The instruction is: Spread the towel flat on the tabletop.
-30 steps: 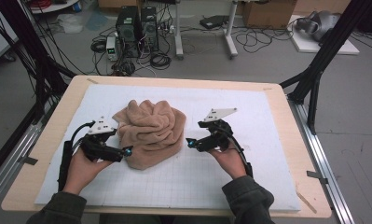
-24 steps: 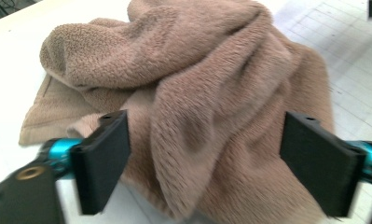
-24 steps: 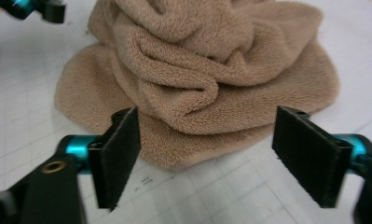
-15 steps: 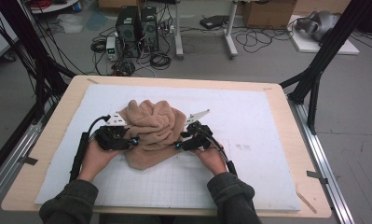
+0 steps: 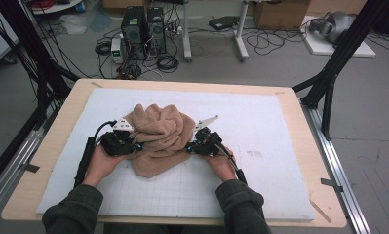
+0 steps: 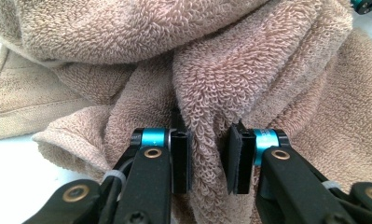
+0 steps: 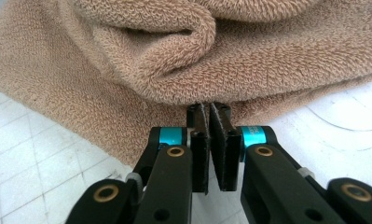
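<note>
A tan terry towel (image 5: 160, 136) lies crumpled in a heap on the white gridded mat (image 5: 270, 126). My left gripper (image 5: 135, 146) is at the heap's left side; its jaws have just been closing and its pads (image 6: 181, 158) press on a thick upright fold of towel (image 6: 211, 93). My right gripper (image 5: 190, 146) is at the heap's right side. Its jaws have also just been closing, and the pads (image 7: 200, 140) stand almost together, with the tips nipping the towel's lower edge (image 7: 249, 88). A hand holds each gripper low over the mat.
The mat covers a wooden table (image 5: 299, 109) with metal rails along both sides. Black frame posts (image 5: 328, 73) rise at the table's far corners. Computer towers (image 5: 143, 24) and cables sit on the floor beyond. Bare mat lies right of the towel and in front of it.
Both hands have moved inward and down from beside the heap to its two sides. Both sets of jaws, open a second ago, have closed on the towel.
</note>
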Demonstrator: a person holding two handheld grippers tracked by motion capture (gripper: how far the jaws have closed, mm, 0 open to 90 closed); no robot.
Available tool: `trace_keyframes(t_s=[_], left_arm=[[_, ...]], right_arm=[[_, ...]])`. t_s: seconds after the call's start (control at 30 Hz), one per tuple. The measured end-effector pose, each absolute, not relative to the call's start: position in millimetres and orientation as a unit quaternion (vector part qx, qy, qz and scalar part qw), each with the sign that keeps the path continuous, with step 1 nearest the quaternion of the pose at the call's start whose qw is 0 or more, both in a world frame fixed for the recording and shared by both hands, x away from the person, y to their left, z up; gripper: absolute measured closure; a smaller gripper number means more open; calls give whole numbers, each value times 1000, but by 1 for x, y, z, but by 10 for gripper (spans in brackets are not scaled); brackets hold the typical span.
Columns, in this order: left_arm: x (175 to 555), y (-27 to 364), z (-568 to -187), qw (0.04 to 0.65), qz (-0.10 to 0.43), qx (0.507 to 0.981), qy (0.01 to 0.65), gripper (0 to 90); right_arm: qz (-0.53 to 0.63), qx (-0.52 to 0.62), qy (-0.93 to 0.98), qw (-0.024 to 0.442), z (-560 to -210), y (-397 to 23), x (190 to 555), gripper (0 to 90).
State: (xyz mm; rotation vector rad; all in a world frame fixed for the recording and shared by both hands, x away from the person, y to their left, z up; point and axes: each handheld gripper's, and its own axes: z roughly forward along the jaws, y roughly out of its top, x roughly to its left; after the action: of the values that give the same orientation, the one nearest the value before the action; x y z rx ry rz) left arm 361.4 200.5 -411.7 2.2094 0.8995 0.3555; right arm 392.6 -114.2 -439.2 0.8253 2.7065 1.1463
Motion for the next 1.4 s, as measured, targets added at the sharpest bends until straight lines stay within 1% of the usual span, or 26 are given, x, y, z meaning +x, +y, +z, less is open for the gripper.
trace_keyframes(t_s=[0.03, 0.17, 0.4, 0.57, 0.77, 0.8, 0.83, 0.97, 1.03, 1.1, 1.17, 1.23, 1.27, 1.4], left_arm=[[361, 201, -412, 358, 136, 855, 349, 760], [359, 202, -409, 363, 137, 855, 345, 769], [354, 206, -401, 376, 138, 850, 341, 781], [341, 205, -390, 401, 139, 843, 331, 783], [325, 202, -379, 423, 136, 839, 314, 794], [316, 198, -375, 434, 132, 837, 305, 795], [316, 198, -375, 434, 132, 837, 305, 797], [297, 190, -369, 437, 141, 842, 285, 803], [288, 189, -369, 445, 134, 840, 280, 804], [284, 189, -370, 449, 130, 839, 280, 805], [269, 188, -377, 441, 134, 844, 275, 804], [265, 188, -381, 438, 133, 845, 275, 805], [259, 188, -389, 425, 133, 852, 276, 805], [255, 193, -407, 403, 124, 860, 287, 805]], right_arm=[[374, 271, 886, 43, -439, -114, 392, 883], [373, 268, 887, 40, -438, -115, 392, 885], [389, 270, 880, 39, -426, -126, 385, 889], [405, 261, 875, 48, -406, -147, 369, 889], [415, 253, 872, 62, -379, -178, 340, 890], [418, 249, 871, 65, -374, -184, 334, 890], [418, 246, 872, 69, -370, -187, 328, 890], [420, 233, 874, 79, -357, -199, 306, 890], [418, 230, 876, 75, -355, -203, 295, 890], [413, 224, 880, 70, -356, -207, 283, 890], [407, 221, 884, 64, -362, -209, 271, 890], [399, 221, 888, 54, -374, -209, 263, 890], [395, 222, 890, 47, -380, -208, 259, 890], [382, 230, 895, 23, -408, -207, 257, 890]])
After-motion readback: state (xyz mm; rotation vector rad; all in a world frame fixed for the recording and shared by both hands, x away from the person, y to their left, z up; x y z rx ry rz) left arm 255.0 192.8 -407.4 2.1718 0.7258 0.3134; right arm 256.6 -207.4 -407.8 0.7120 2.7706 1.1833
